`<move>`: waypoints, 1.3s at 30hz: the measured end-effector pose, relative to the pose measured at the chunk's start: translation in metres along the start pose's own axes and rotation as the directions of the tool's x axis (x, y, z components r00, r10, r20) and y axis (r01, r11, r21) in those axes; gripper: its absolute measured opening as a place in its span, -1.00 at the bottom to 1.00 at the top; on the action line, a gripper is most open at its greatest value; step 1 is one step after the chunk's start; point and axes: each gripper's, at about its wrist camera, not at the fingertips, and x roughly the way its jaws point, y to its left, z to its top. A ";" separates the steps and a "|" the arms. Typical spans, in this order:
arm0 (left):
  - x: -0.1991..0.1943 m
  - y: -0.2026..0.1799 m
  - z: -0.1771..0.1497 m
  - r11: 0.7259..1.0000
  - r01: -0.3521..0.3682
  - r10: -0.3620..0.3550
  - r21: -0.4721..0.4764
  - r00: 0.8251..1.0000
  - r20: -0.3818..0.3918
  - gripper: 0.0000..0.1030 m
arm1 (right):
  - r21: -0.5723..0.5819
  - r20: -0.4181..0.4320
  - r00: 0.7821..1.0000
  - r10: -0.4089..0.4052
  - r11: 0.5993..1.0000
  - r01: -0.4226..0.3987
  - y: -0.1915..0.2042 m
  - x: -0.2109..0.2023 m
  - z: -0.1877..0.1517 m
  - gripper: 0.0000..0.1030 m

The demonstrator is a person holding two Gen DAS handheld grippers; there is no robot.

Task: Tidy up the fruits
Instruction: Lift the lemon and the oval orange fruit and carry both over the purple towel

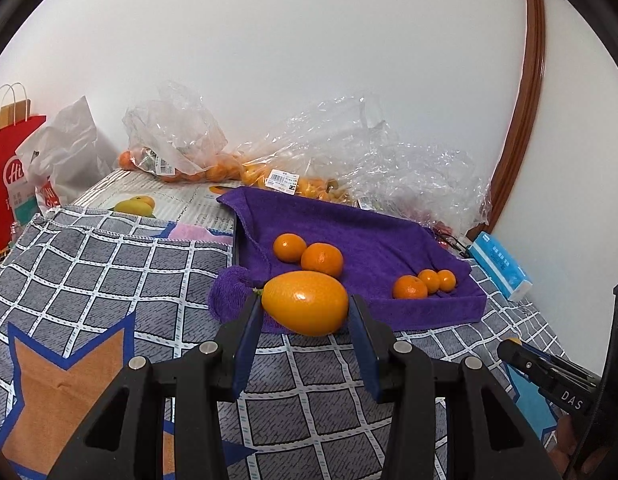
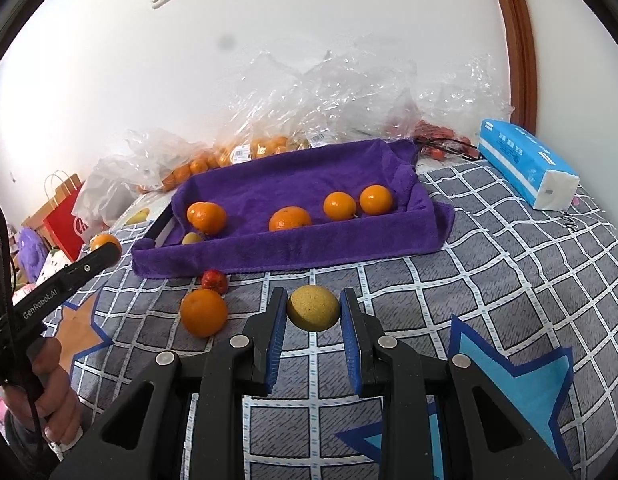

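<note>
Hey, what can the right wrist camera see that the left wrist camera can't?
Only the right wrist view shows the right gripper shut on a yellow fruit, plus a loose orange and a small red fruit on the checked cloth. Only the left wrist view shows the left gripper closed on an oval orange fruit. Both show the purple towel tray holding oranges, the plastic bags and the blue tissue pack.

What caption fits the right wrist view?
Right gripper clamps a yellow fruit before the purple-towel tray.
</note>
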 end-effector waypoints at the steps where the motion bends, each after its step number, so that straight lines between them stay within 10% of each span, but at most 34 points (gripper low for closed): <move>1: 0.000 0.000 0.000 1.000 0.001 -0.001 -0.005 1.000 0.001 -0.20 | 0.000 0.003 1.000 0.002 1.000 -0.002 0.001 -0.001 0.000 -0.48; 31: -0.005 0.010 0.004 0.998 -0.027 0.029 -0.056 0.999 0.034 -0.20 | -0.061 0.026 0.999 0.033 0.998 -0.031 0.024 -0.006 0.019 -0.48; 39: 0.004 0.034 0.006 0.981 0.022 -0.027 -0.194 0.999 -0.020 -0.20 | -0.060 0.031 0.999 0.045 0.997 -0.043 0.023 -0.008 0.028 -0.48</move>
